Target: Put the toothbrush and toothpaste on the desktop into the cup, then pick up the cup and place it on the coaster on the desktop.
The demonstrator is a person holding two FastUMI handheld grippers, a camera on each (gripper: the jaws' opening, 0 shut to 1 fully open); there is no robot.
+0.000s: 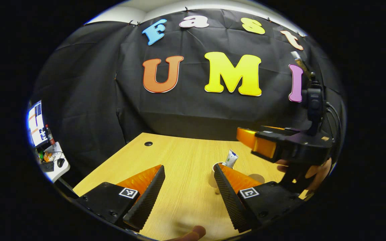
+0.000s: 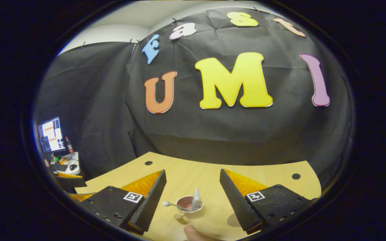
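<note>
With toothbrush (image 2: 172, 204) and toothpaste (image 2: 197, 200) in cup (image 2: 188, 205), my right gripper (image 2: 193, 197) gapes wide, left gripper (image 1: 189, 187) too; grip cup low, keep upright toward coaster (image 2: 234, 220).

Left hand-held gripper (image 1: 188, 187) open above the light wooden bench (image 1: 179, 157). White toothpaste tube (image 1: 231, 158) stands tilted in the cup (image 1: 218, 165). Right hand-held gripper (image 1: 246, 138) hovers alongside.

No legible text. Square black-and-white coded markers sit on the left gripper (image 1: 188, 187) and right gripper (image 2: 193, 195); printing on the toothpaste (image 1: 231, 158) is too small to read.
</note>
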